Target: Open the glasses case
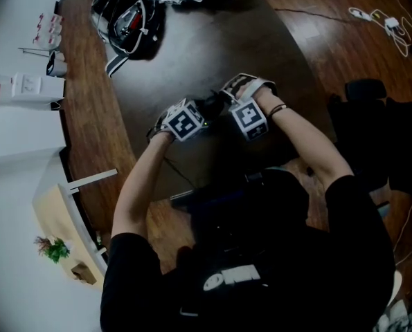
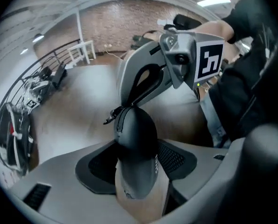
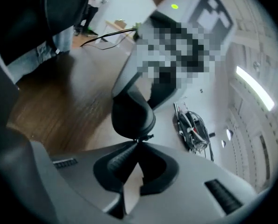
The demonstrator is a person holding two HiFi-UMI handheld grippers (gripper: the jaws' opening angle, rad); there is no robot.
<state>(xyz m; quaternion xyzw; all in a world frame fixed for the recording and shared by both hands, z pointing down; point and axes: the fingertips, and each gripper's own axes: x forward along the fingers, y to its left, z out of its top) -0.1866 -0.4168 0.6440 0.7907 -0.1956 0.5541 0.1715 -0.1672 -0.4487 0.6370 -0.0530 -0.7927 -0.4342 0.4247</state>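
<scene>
The glasses case (image 2: 136, 141) is up in the air over the dark desk (image 1: 212, 47), close in front of the person, and not resting on anything. The left gripper (image 2: 138, 169) clamps it across its body, one pad on each broad side, so that the rounded end with the zip sticks out past the jaws. That hold makes sense: it steadies the case and leaves the zipped seam free, with nothing pressing the two halves together along the zip line.

The right gripper (image 3: 138, 148) comes in from the opposite side, with its jaws pinched fully together. The small zipper pull (image 2: 111, 115) sits right at their tips, and they seem to have nipped it, though the tab is too small to be sure. The two grippers face each other almost tip to tip, which suits a pull along the seam against the left one's brace.

The zip looks closed, so the opening is judged barely begun.
</scene>
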